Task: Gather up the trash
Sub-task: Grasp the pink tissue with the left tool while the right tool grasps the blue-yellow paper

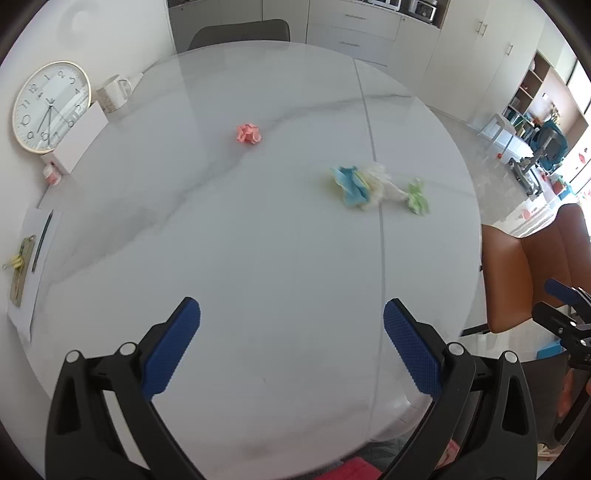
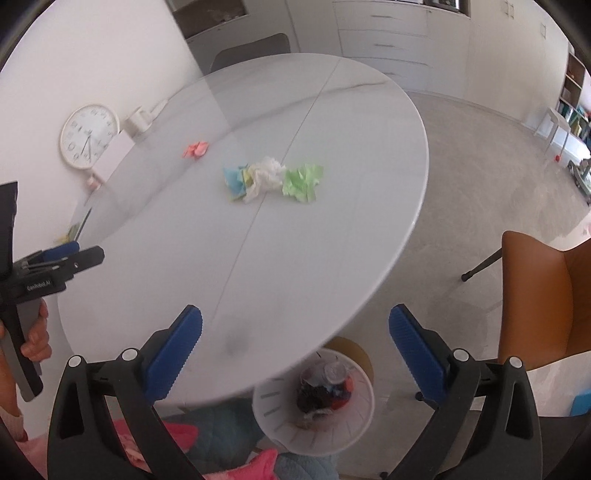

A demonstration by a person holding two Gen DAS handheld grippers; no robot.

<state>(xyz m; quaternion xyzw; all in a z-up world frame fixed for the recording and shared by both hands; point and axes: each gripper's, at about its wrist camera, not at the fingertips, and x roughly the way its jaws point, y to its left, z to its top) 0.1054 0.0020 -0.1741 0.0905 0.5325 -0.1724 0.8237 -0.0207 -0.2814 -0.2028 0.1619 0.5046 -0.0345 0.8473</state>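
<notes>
home dining room, table [image 1: 258, 240], cabinets [image 2: 388, 33]

Bare table [image 1: 240, 240] open from near edge up to paper wads [image 1: 373, 186] and pink wad [image 1: 248, 133]; clock [image 1: 50, 107], mug [image 1: 112, 92], papers [image 1: 29, 266] crowding left rim; chair [image 2: 546, 295] right.

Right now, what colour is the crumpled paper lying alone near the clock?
Pink, a salmon shade. The paper shows best in the left wrist view.

White cabinets [image 2: 384, 33], orange chair [image 2: 543, 299]
</notes>
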